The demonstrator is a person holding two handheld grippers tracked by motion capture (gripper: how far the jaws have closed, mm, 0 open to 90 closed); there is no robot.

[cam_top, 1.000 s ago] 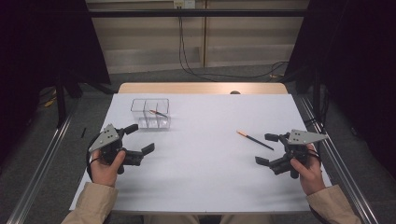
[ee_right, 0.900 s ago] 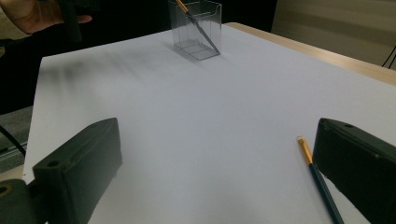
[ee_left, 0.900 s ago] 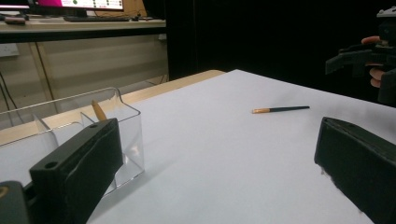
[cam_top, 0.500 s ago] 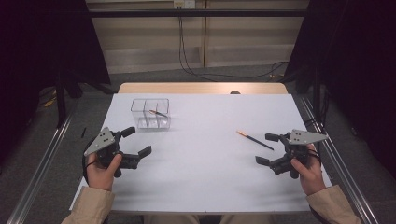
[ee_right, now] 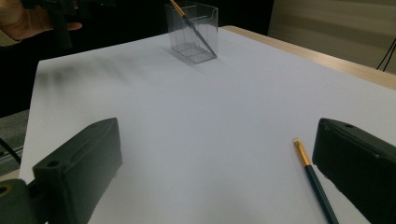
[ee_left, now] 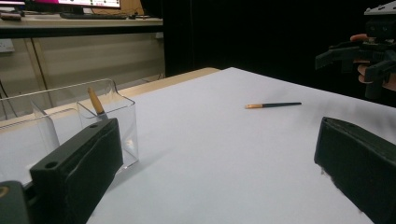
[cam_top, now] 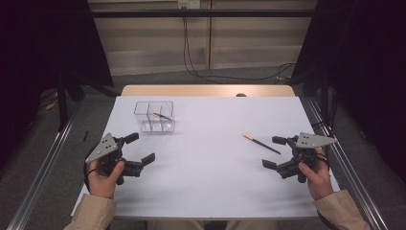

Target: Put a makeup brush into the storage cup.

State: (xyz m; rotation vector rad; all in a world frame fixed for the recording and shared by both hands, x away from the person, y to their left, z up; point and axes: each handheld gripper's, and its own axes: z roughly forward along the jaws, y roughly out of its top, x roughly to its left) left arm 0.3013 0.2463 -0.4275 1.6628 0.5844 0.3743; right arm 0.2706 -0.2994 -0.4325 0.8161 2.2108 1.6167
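Right gripper [cam_top: 276,152], held at the near right of the table [cam_top: 215,191], jaws wide apart and holding nothing. Just to its far left a loose pencil [cam_top: 261,144] lies flat on the white surface, dark shaft with an orange end pointing away toward the far left; in the right gripper view the pencil [ee_right: 315,185] runs close beside the right-hand jaw, not between the two. Risk, as judged: a thin round shaft lying flat may roll or be nudged aside if one jaw meets it first, and jaws closing across it at a slant may pinch only the tip. Left gripper [cam_top: 139,148], near left, equally spread and empty. Beyond it stands a clear compartmented pencil box [cam_top: 154,116] with another pencil [cam_top: 162,116] leaning inside, well apart from the loose one.
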